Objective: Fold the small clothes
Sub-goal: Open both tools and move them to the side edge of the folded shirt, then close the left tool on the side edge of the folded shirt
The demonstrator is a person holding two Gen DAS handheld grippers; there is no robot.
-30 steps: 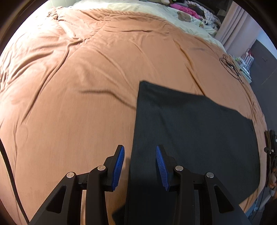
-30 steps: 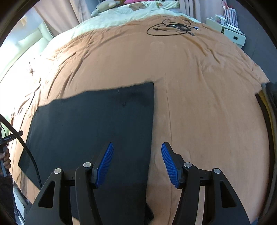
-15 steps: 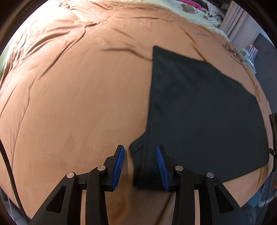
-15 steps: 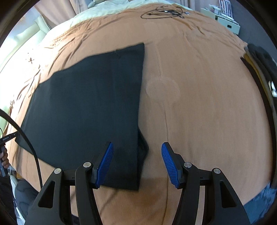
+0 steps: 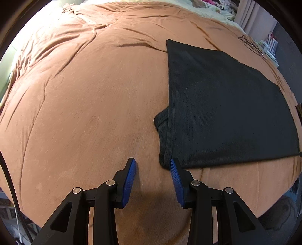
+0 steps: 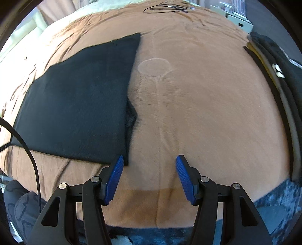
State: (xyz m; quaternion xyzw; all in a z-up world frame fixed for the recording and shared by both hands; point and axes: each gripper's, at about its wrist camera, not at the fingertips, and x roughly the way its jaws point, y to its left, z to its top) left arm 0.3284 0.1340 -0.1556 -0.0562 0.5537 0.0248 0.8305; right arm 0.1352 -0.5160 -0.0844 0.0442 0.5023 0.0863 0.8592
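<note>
A dark folded garment [image 5: 226,105] lies flat on the orange-brown bedspread [image 5: 85,113] of a bed, and everything else can be placed from it. In the left wrist view the left tongs [image 5: 152,171] stand wide apart and hold nothing; they sit just off the garment's near left corner, the right blue pad [image 5: 174,176] at that corner's edge and the left pad over bare bedspread. A small flap of the under layer pokes out from the garment's left side, about halfway along. In the right wrist view the same garment [image 6: 75,101] fills the left half, and the right tongs [image 6: 150,169] are likewise spread wide and empty, just off its near right corner, with the left pad [image 6: 115,175] close to that corner. A little bulge of cloth shows at the garment's right edge. A faint round mark [image 6: 154,66] is pressed into the bedspread just right of the garment. Beyond the garment's far end lies a tangle of black cable [image 6: 168,8]. Well to the garment's right, at the bed's edge, is a pile of dark clothing [image 6: 279,62].
</note>
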